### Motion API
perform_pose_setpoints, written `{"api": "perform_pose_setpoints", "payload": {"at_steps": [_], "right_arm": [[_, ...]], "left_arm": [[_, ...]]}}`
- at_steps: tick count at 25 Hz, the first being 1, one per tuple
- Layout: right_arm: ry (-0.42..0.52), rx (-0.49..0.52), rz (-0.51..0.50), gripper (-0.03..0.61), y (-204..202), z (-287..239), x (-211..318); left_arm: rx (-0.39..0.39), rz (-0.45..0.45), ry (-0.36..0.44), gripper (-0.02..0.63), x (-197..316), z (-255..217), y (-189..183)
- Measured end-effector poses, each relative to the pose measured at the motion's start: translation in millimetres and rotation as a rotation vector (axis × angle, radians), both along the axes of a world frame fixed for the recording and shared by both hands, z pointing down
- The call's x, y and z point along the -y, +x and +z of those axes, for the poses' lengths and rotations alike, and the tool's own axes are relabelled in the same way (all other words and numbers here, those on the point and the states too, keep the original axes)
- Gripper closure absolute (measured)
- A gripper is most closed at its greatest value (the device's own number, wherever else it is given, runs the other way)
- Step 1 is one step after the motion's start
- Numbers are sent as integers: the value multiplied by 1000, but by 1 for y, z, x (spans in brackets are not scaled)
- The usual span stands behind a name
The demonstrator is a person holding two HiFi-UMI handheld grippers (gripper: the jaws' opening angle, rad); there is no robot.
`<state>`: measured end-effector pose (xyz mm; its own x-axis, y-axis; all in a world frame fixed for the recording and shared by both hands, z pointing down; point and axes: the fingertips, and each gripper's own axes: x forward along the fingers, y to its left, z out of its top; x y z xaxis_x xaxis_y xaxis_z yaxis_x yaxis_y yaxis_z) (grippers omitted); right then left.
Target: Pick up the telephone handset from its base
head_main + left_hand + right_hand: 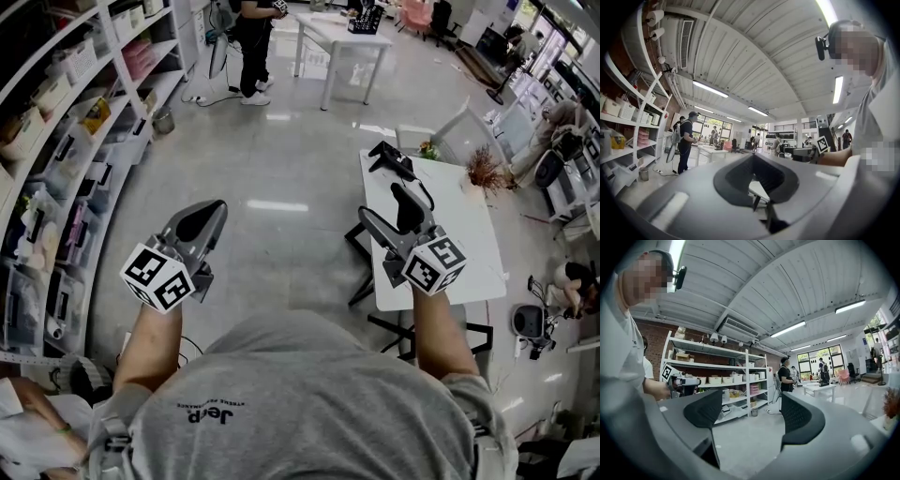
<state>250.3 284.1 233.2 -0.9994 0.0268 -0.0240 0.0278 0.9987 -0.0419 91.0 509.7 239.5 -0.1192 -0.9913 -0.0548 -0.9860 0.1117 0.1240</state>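
The black telephone (392,159), handset lying on its base, sits at the far end of a white table (473,246) on the right of the head view. My right gripper (381,202) hovers over the table's near-left part, short of the phone, open with nothing between its jaws. In the right gripper view the right gripper (750,414) looks across the floor toward the shelves; the phone is not in that view. My left gripper (208,216) is held over the floor to the left, away from the table, jaws together and empty. In its own view the left gripper (757,177) shows its dark pads meeting.
Tall white shelving (66,141) full of boxes lines the left wall. A person (253,47) stands at the far end near another white table (342,39). A dried plant (487,173) stands at the table's far right. More desks and people are on the right.
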Motion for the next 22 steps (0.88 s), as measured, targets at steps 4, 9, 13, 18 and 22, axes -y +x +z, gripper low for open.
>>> {"api": "perform_pose_setpoints", "payload": {"at_steps": [4,9,13,18,22], "right_arm": [[-5,2,-3,207,10,1,17],[-4,4,-10,207,10,1,37],[-4,2,-8,207,-5,3,47],[-5,-13,5,207,-44,9,65],[4,-19,32,207,-94,16,84]], "left_arm": [[-2,-7,9,561,15,0,11],[2,-16,12,561,32,-1,14],[-2,-12,11,561,42,2,-1],[-13,10,7,561,66,11,-40],[-11,47,10,561,92,23,-95]]}}
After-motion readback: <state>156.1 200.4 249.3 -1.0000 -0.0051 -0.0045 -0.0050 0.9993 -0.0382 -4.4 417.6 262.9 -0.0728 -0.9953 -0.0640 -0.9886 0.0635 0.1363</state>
